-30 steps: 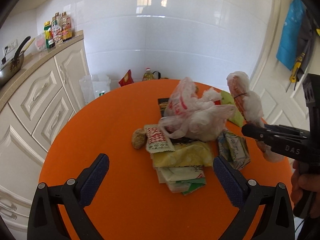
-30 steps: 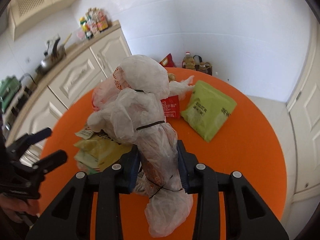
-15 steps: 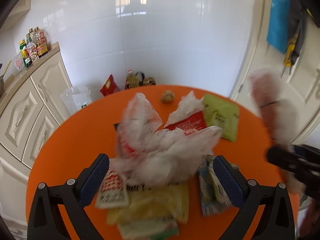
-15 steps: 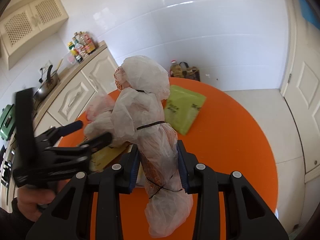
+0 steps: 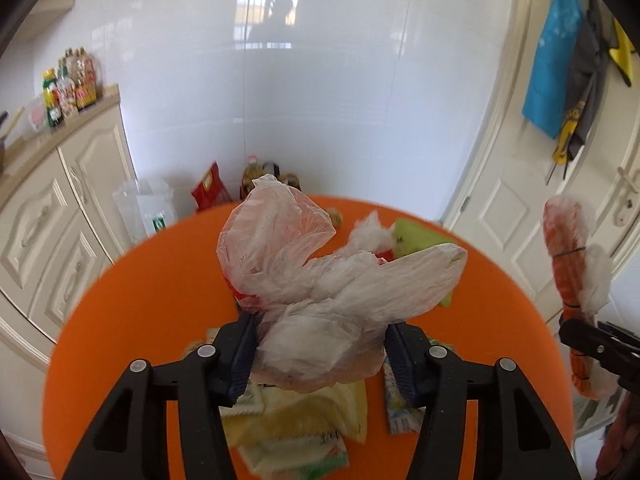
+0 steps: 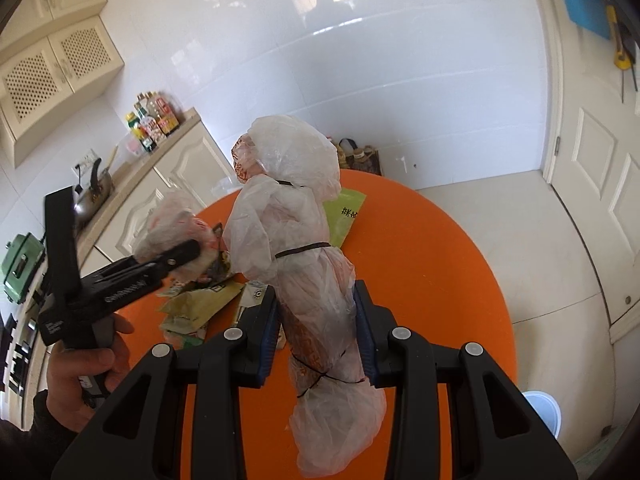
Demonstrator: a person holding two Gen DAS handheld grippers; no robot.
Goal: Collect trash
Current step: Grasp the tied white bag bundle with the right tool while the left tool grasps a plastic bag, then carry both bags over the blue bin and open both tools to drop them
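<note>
Item: round orange table (image 5: 132,320), taken as the landmark. Left gripper (image 5: 318,354), over the table's near side: jaws have just been closing and now pinch a crumpled white plastic bag (image 5: 320,292) with red print, its loose flaps standing up and out to the right above the pads. In the right wrist view the same left gripper (image 6: 188,250) shows side-on over the table's left part, held by a hand (image 6: 86,372) in a dark sleeve, the bag bunched at its tip. Right gripper (image 6: 316,322), over the table's near edge: jaws drawn in on a tall wrapped bundle (image 6: 298,240) of thin white plastic over orange contents, bound by dark bands, upright, with its lower end hanging below the pads. From the left wrist view that bundle (image 5: 576,280) stands off the table's right edge. On the table, under and just beyond the left gripper: a heap of flat wrappers (image 5: 296,420), yellowish and pale green. Toward the table's far side: a green packet (image 6: 346,214) lying flat, partly behind the bundle. Beyond the table's left: cream cabinets (image 5: 52,216) with bottles (image 5: 70,86) on the counter.
</note>
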